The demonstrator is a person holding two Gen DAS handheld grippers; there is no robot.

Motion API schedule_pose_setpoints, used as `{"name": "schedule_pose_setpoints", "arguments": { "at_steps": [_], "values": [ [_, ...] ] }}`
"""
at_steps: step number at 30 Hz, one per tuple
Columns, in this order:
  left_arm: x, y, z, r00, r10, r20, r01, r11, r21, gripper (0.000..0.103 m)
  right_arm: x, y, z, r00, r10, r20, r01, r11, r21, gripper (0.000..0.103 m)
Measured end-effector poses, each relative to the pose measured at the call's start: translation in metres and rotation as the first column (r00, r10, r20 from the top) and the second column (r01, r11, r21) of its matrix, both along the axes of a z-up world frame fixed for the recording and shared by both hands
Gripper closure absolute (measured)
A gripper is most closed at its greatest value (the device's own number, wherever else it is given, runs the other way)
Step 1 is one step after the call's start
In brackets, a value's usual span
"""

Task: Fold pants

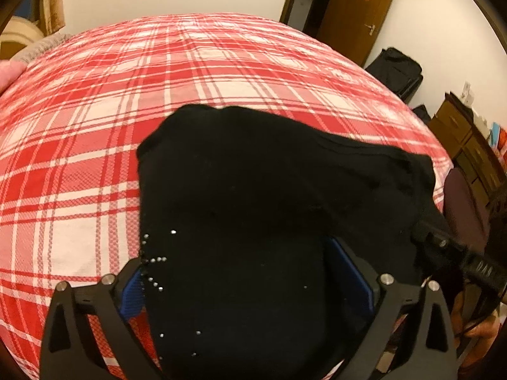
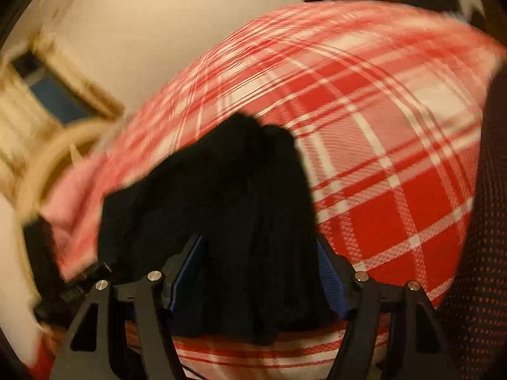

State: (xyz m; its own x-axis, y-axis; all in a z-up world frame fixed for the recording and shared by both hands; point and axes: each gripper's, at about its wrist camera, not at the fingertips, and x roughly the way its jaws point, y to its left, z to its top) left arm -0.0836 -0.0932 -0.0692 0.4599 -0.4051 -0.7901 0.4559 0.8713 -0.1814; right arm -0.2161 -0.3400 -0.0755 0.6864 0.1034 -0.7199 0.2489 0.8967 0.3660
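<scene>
Spreading wide, the left tongs [image 1: 253, 285] straddle the black pants [image 1: 253, 190], fabric draped between its blue pads [image 1: 133, 294]; whether it grips, I cannot tell. The right tongs [image 2: 259, 272] likewise gape around bunched cloth. From 9 to 3 o'clock stretches the bed [image 1: 95, 126], red-and-white plaid weave.

Pants [image 1: 253, 190] on the bed [image 1: 95, 126], door [image 1: 358, 9] behind the bed

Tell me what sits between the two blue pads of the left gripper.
Black pants fill the gap between the left gripper's blue pads, draped over the plaid bedsheet. The left wrist view shows it; the fingers stand wide apart.
</scene>
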Motion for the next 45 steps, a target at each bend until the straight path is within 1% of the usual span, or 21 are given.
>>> {"name": "schedule_pose_setpoints", "arguments": {
  "at_steps": [1, 2, 4, 6, 7, 9, 10, 12, 14, 18, 21, 22, 23, 27, 30, 33, 35, 36, 39, 43, 45],
  "values": [
    [-0.001, -0.001, 0.000, 1.000, 0.000, 0.010, 0.000, 1.000, 0.010, 0.002, 0.002, 0.009, 0.000, 1.000, 0.006, -0.015, -0.007, 0.998, -0.067, 0.034],
    [-0.002, -0.001, -0.001, 1.000, 0.003, 0.014, -0.003, 1.000, 0.008, 0.002, 0.003, 0.013, 0.001, 1.000, 0.006, -0.015, -0.007, 0.996, -0.091, 0.036],
    [-0.002, 0.003, 0.000, 1.000, 0.016, 0.014, -0.016, 1.000, -0.013, 0.007, 0.002, 0.018, 0.003, 1.000, 0.025, -0.005, -0.025, 0.996, -0.086, 0.056],
    [-0.002, 0.006, 0.002, 0.999, 0.028, 0.014, -0.028, 0.999, -0.031, 0.020, 0.002, 0.023, 0.007, 0.999, 0.032, -0.008, -0.032, 0.993, -0.110, 0.063],
    [-0.002, 0.008, 0.004, 0.999, 0.026, 0.018, -0.026, 0.999, -0.041, 0.025, 0.004, 0.027, 0.008, 0.999, 0.035, -0.012, -0.036, 0.988, -0.148, 0.065],
    [-0.004, 0.007, 0.006, 1.000, 0.001, 0.027, 0.000, 0.998, -0.059, 0.051, 0.004, 0.035, 0.011, 0.999, 0.038, -0.017, -0.041, 0.979, -0.202, 0.068],
    [-0.006, 0.005, 0.007, 0.999, -0.014, 0.031, 0.016, 0.998, -0.059, 0.054, 0.005, 0.039, 0.013, 0.999, 0.038, -0.023, -0.042, 0.971, -0.234, 0.070],
    [-0.008, 0.002, 0.011, 0.998, -0.025, 0.060, 0.027, 0.999, -0.032, 0.067, 0.006, 0.046, 0.017, 0.999, 0.045, -0.031, -0.052, 0.955, -0.293, 0.071],
    [-0.009, 0.002, 0.015, 0.997, -0.027, 0.075, 0.029, 0.999, -0.027, 0.073, 0.006, 0.051, 0.025, 0.999, 0.047, -0.022, -0.052, 0.946, -0.321, 0.072],
    [-0.009, 0.004, 0.022, 0.995, -0.026, 0.099, 0.027, 1.000, -0.010, 0.075, 0.006, 0.063, 0.044, 0.997, 0.070, 0.018, -0.059, 0.934, -0.352, 0.072],
    [-0.014, 0.007, 0.038, 0.982, -0.010, 0.189, 0.005, 1.000, 0.027, 0.075, 0.009, 0.074, 0.057, 0.994, 0.100, 0.044, -0.078, 0.931, -0.357, 0.072],
    [-0.013, 0.010, 0.045, 0.974, 0.004, 0.228, -0.015, 0.999, 0.047, 0.075, 0.013, 0.080, 0.062, 0.991, 0.122, 0.056, -0.094, 0.930, -0.356, 0.072],
    [-0.011, 0.015, 0.049, 0.970, 0.018, 0.244, -0.032, 0.998, 0.055, 0.075, 0.016, 0.086, 0.066, 0.988, 0.139, 0.064, -0.107, 0.926, -0.361, 0.072],
    [0.004, 0.047, 0.062, 0.960, 0.106, 0.258, -0.120, 0.992, 0.037, 0.075, 0.038, 0.113, 0.083, 0.970, 0.219, 0.107, -0.165, 0.912, -0.375, 0.072],
    [0.017, 0.080, 0.066, 0.944, 0.186, 0.272, -0.204, 0.978, 0.040, 0.075, 0.061, 0.141, 0.092, 0.946, 0.295, 0.137, -0.226, 0.899, -0.376, 0.072],
    [0.030, 0.112, 0.070, 0.918, 0.267, 0.292, -0.296, 0.954, 0.057, 0.075, 0.088, 0.172, 0.097, 0.913, 0.375, 0.159, -0.295, 0.878, -0.378, 0.072],
    [0.039, 0.141, 0.074, 0.892, 0.335, 0.303, -0.367, 0.928, 0.057, 0.075, 0.107, 0.195, 0.098, 0.888, 0.427, 0.169, -0.343, 0.862, -0.375, 0.072],
    [0.039, 0.146, 0.073, 0.885, 0.352, 0.306, -0.387, 0.920, 0.059, 0.075, 0.115, 0.205, 0.098, 0.877, 0.447, 0.174, -0.362, 0.855, -0.372, 0.072],
    [0.052, 0.180, 0.073, 0.843, 0.425, 0.330, -0.473, 0.878, 0.078, 0.075, 0.144, 0.235, 0.097, 0.845, 0.500, 0.190, -0.416, 0.838, -0.353, 0.072],
    [0.073, 0.209, 0.066, 0.803, 0.476, 0.359, -0.545, 0.830, 0.118, 0.075, 0.182, 0.276, 0.085, 0.816, 0.547, 0.188, -0.463, 0.812, -0.356, 0.072],
    [0.073, 0.218, 0.061, 0.790, 0.488, 0.372, -0.566, 0.813, 0.135, 0.075, 0.197, 0.292, 0.075, 0.808, 0.563, 0.171, -0.480, 0.799, -0.364, 0.072]
  ]
}}
